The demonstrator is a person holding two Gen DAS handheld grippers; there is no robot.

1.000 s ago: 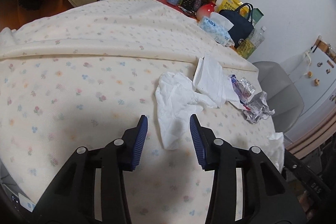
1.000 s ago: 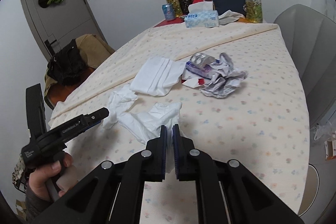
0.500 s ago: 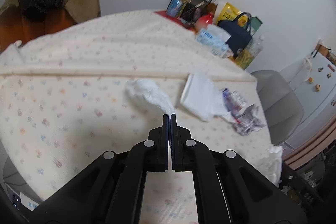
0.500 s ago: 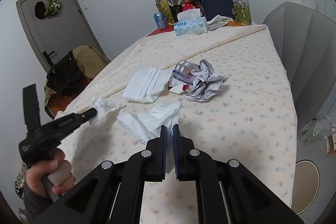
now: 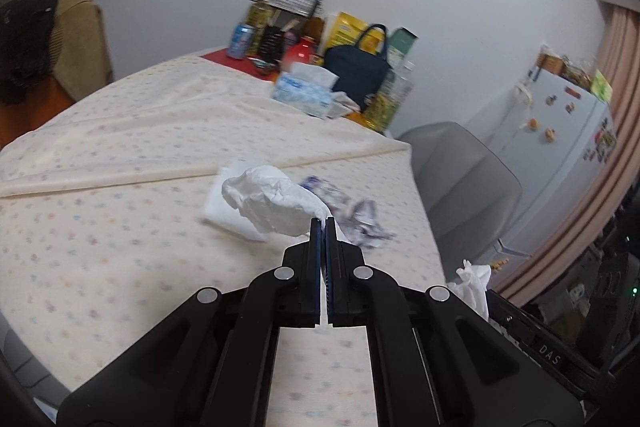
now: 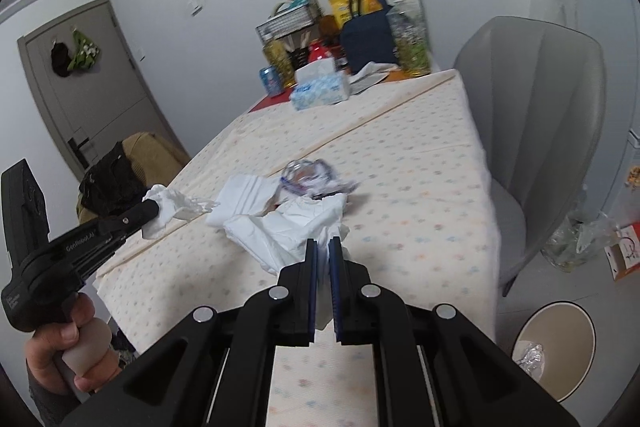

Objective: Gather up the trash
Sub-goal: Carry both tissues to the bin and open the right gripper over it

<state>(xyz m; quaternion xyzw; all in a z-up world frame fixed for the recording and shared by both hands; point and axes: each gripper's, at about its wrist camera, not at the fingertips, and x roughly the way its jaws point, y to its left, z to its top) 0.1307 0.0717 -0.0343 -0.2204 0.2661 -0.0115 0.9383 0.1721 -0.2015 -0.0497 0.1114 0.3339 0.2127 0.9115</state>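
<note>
My left gripper (image 5: 324, 221) is shut on a crumpled white tissue (image 5: 272, 201) and holds it above the flowered tablecloth (image 5: 120, 187); it also shows in the right wrist view (image 6: 150, 205) with the tissue (image 6: 172, 209) at its tip. My right gripper (image 6: 323, 243) is shut on another white tissue (image 6: 296, 227), lifted above the table. A folded white napkin (image 6: 248, 191), a plastic wrapper (image 6: 308, 177) and crumpled foil (image 5: 364, 221) lie on the cloth.
A trash bin (image 6: 554, 343) stands on the floor at the lower right, beside a grey chair (image 6: 548, 115). A tissue box (image 6: 318, 91), a navy bag (image 6: 368, 37), bottles and a can crowd the table's far end. A fridge (image 5: 560, 131) stands at the right.
My left gripper closed on the tissue and lifted it off the table. Both grippers rose and swung right with their tissues; the bin came into the right wrist view.
</note>
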